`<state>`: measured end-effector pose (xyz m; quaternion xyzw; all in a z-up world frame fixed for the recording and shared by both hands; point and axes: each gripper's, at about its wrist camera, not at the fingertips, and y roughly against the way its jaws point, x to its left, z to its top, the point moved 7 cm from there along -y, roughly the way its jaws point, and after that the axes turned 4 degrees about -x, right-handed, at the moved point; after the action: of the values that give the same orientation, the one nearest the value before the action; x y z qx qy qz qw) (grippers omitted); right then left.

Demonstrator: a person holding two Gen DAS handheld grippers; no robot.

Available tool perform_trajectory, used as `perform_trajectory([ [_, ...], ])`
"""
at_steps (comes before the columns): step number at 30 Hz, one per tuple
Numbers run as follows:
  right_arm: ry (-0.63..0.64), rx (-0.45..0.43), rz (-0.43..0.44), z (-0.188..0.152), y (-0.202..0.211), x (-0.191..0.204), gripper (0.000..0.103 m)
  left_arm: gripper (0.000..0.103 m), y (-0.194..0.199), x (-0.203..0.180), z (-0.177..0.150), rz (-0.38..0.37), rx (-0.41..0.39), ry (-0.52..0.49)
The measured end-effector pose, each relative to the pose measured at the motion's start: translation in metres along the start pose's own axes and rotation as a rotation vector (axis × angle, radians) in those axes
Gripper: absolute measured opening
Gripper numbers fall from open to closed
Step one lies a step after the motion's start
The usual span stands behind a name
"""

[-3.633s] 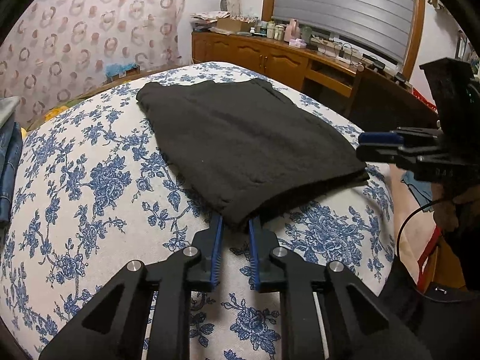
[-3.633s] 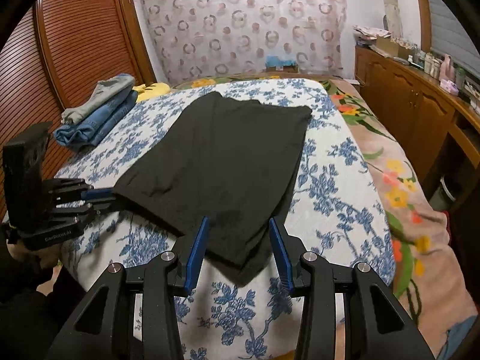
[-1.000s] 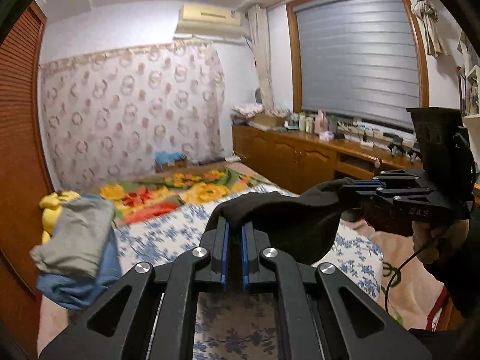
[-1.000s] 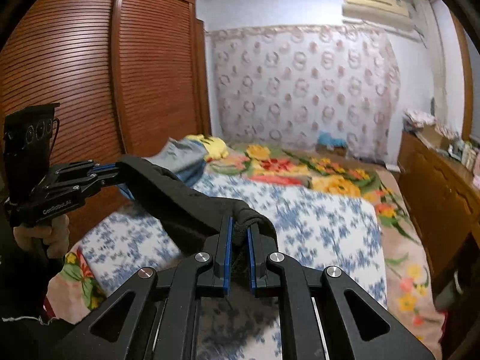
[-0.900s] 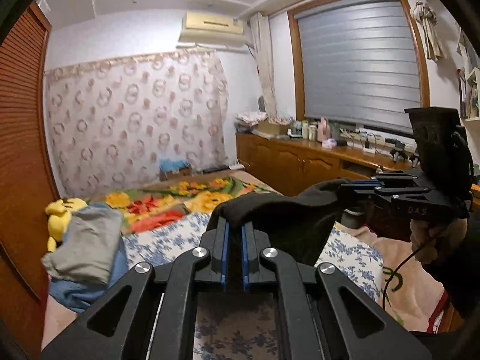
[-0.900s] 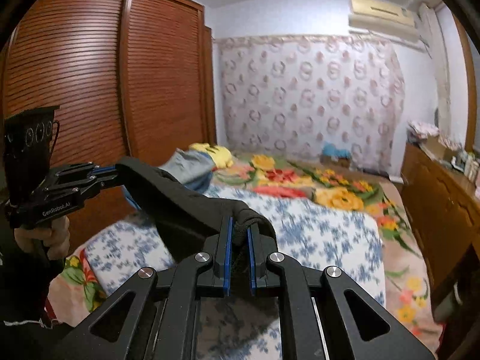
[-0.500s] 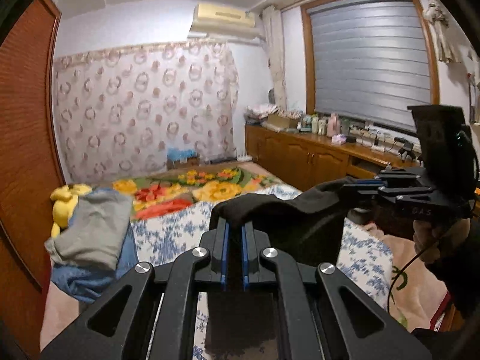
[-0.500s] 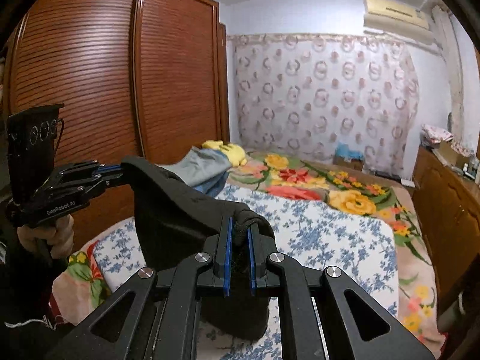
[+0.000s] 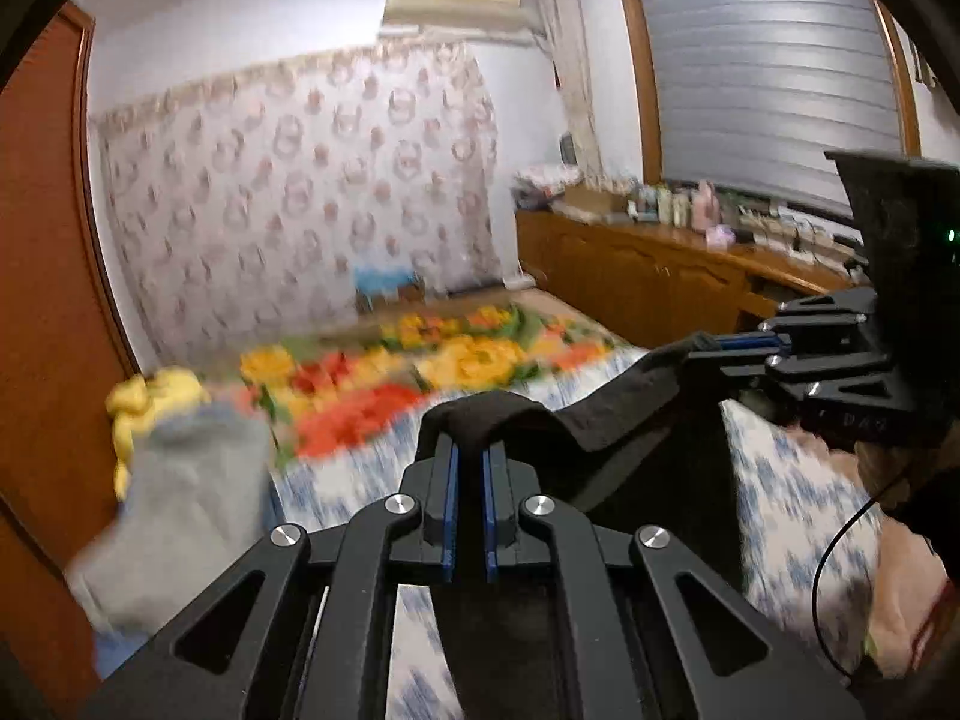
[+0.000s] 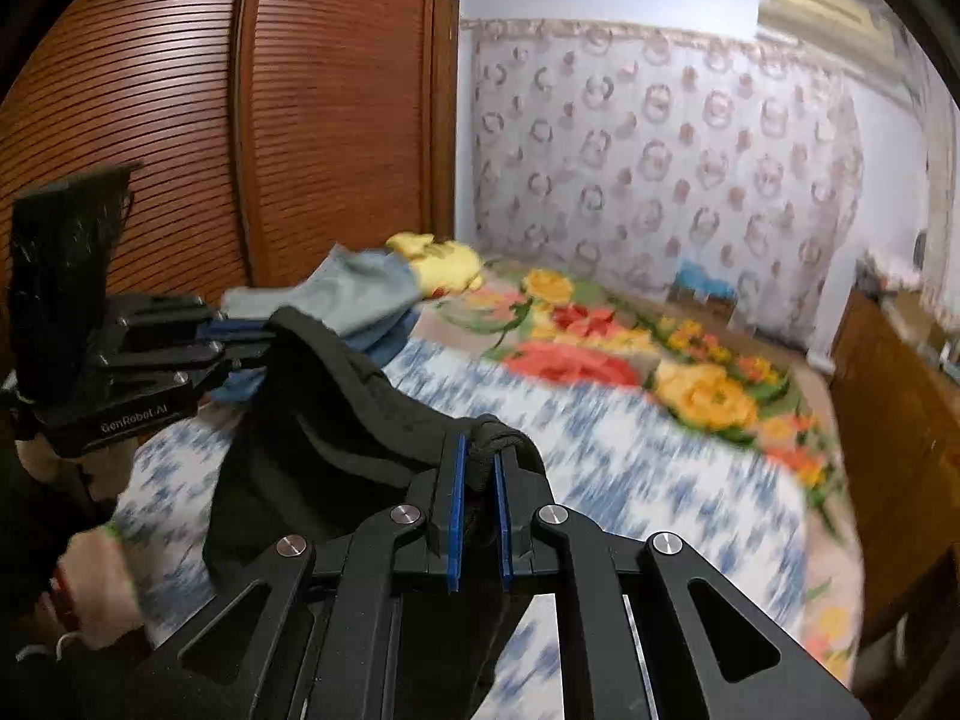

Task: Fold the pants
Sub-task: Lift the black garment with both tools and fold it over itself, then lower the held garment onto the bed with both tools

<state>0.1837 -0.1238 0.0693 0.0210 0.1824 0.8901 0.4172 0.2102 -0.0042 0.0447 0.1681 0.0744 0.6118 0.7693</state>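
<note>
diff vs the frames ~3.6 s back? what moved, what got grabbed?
The black pants, then lying flat on the blue-flowered bedspread, were taken hold of at the near edge by both tools and lifted; they now hang between the left tool and the right tool, both shut on the fabric. Unchanged: the folded clothes pile stays by the wardrobe.

Left gripper (image 9: pixel 468 462) and right gripper (image 10: pixel 477 462): raised side by side, pointing slightly downward, jaws clamped narrow, each pinching black fabric.
</note>
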Motion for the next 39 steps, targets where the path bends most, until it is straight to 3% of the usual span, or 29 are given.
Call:
perform_trajectory([
  [3,-0.005,-0.077,-0.046,0.041,-0.001,-0.022,0.008,0.007,-0.006,0.011,0.041,0.034,-0.065,-0.022],
  [6,-0.031,-0.153,-0.063,0.079,0.003,-0.039,0.008,0.007,-0.005,0.023,0.063,0.052,-0.092,-0.019],
  [9,-0.018,-0.162,-0.060,0.088,0.003,-0.039,0.008,0.007,-0.003,0.027,0.056,0.033,-0.078,-0.002],
  [16,-0.041,0.052,-0.013,0.013,-0.034,-0.020,0.008,0.007,-0.011,0.013,-0.044,0.014,0.096,0.010],
  [21,-0.060,0.188,0.018,-0.027,-0.046,-0.002,0.008,0.007,-0.001,-0.006,-0.098,-0.030,0.187,0.038],
  [39,-0.163,0.265,0.040,-0.091,-0.020,0.023,0.008,0.007,0.034,-0.038,-0.153,-0.081,0.252,0.096],
])
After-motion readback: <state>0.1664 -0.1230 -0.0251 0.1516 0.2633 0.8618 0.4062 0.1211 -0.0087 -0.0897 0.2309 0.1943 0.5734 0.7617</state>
